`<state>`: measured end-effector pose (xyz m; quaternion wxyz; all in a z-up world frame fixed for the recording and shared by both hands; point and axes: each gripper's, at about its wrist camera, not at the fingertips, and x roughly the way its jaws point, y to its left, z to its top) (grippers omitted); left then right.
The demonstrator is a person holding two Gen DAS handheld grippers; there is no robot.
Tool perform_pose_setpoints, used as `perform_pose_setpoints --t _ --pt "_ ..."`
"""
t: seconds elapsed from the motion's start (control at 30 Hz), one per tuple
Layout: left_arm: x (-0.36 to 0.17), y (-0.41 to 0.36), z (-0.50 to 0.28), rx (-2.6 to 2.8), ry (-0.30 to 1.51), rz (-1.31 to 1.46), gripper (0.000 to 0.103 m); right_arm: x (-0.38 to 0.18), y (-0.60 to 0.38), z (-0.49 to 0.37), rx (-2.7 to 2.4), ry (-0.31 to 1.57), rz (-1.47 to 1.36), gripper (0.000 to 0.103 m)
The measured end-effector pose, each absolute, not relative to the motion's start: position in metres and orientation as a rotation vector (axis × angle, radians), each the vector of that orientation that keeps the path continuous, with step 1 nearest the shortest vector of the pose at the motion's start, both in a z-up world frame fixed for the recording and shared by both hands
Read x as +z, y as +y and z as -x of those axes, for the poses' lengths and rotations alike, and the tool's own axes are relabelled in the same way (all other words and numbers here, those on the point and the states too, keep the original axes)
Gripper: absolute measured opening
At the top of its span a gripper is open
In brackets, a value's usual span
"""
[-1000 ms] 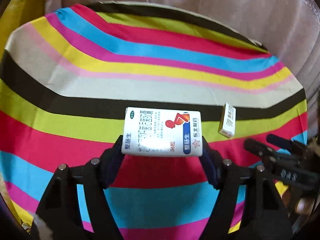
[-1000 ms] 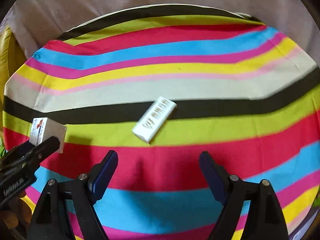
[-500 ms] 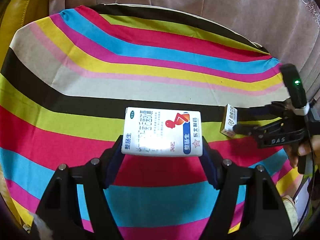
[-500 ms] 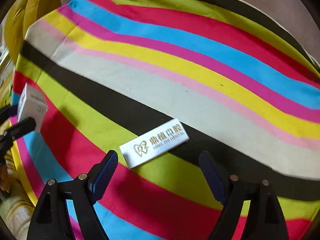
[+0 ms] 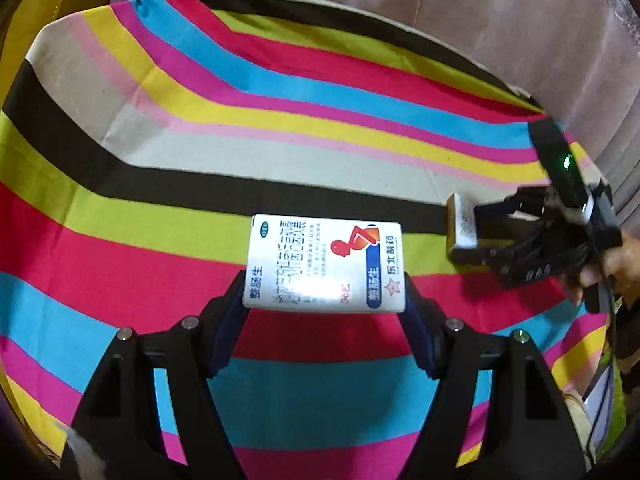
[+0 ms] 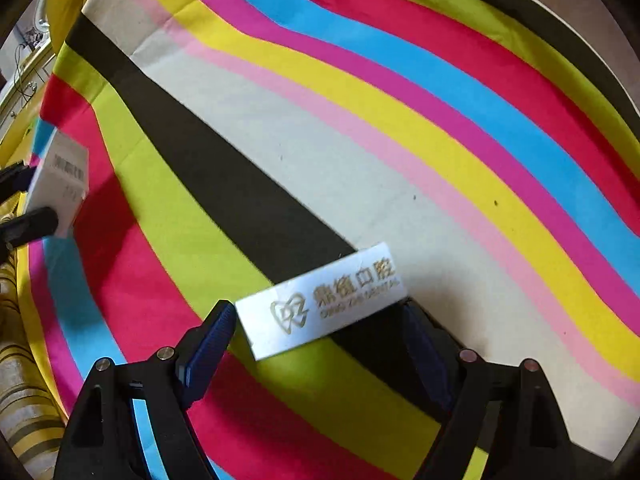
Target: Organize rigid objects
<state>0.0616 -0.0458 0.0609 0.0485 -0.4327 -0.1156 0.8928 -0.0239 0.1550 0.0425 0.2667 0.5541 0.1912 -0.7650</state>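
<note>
My left gripper (image 5: 324, 300) is shut on a white medicine box (image 5: 324, 264) with red and blue print, held flat just above the striped cloth (image 5: 280, 168). The right wrist view catches that box (image 6: 60, 184) at the far left, between the left gripper's dark fingers (image 6: 28, 220). A narrow white box with gold lettering (image 6: 320, 300) lies on the cloth between the blue pads of my right gripper (image 6: 318, 312), which stands open around its two ends. From the left wrist view, the right gripper (image 5: 480, 236) straddles that narrow box (image 5: 460, 224) at the right.
The striped cloth covers a round table whose far edge (image 5: 400, 28) meets pale pink fabric (image 5: 460, 8). Yellow upholstery (image 5: 36, 12) sits at the far left. A hand (image 5: 616, 264) grips the right tool. Yellow striped fabric (image 6: 20, 360) lies beyond the table's near left edge.
The right gripper rolled and came down over the narrow white box, which now lies between its fingers. The left gripper has stayed put, still holding the medicine box.
</note>
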Motion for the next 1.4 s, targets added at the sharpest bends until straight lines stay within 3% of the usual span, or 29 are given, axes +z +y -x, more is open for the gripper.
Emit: perform_pose_setpoints --t 0.27,0.4,0.67,1.03,1.23,1.4 --pt "0.059 -0.054 -0.065 2.683 -0.426 1.285 0.073 0.066 0.149 0.019 -2.090 0.641 -1.448 0.084" --pt "0.063 -0.052 -0.067 2.689 -0.365 1.270 0.073 0.064 0.148 0.014 -2.024 0.743 -1.454 0.084" --pt "0.065 -0.053 -0.067 2.755 -0.365 1.260 0.073 0.054 0.149 0.027 -1.955 0.755 -1.451 0.084" --pt "0.057 -0.049 -0.058 2.705 -0.301 1.377 0.073 0.072 0.171 0.015 -2.224 0.480 -1.522 0.083" --pt "0.081 -0.039 -0.070 2.666 -0.279 1.411 0.073 0.119 0.151 -0.055 -2.467 0.135 -1.544 0.083" --pt "0.101 -0.020 -0.105 2.665 -0.217 1.384 0.073 0.141 0.135 -0.108 -2.630 0.175 -1.519 0.083"
